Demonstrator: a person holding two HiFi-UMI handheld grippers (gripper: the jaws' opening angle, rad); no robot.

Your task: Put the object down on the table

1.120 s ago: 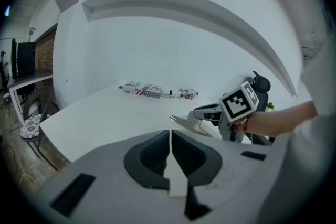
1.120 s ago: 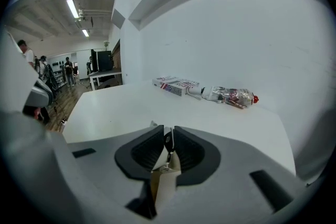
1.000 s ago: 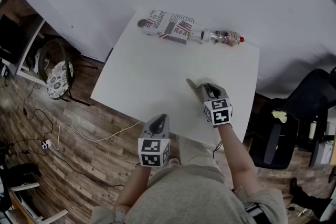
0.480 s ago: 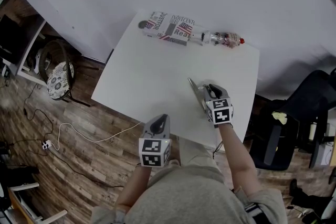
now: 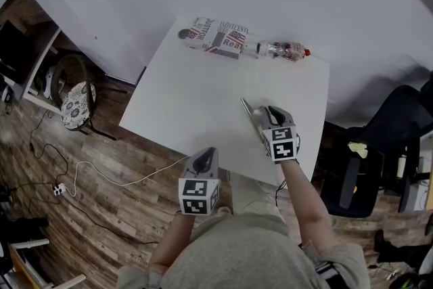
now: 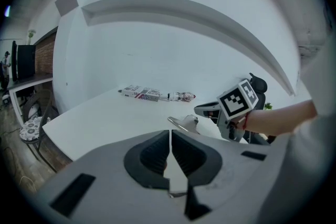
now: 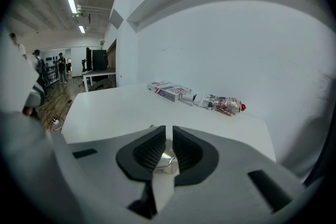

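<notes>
The right tongs (image 5: 264, 117) are clamped on a silvery object (image 5: 248, 109) over the counter's (image 5: 183, 98) front-right part. The left tongs (image 5: 206, 153), pressed together and empty, sit at the counter's front edge. A printed box (image 5: 216, 36) and a red-capped bottle (image 5: 284, 49) lie along its far edge.

Open-plan office / lab-type workspace.
White table (image 5: 203, 105) vs. plain white wall, wood-plank floor (image 5: 115, 213) w/ loose cables (image 5: 128, 181), black office chair (image 5: 358, 186) alongside. Further back: desks w/ dark monitors (image 7: 97, 66), ceiling strip lights (image 7: 72, 2), several people (image 7: 62, 64) standing around.
</notes>
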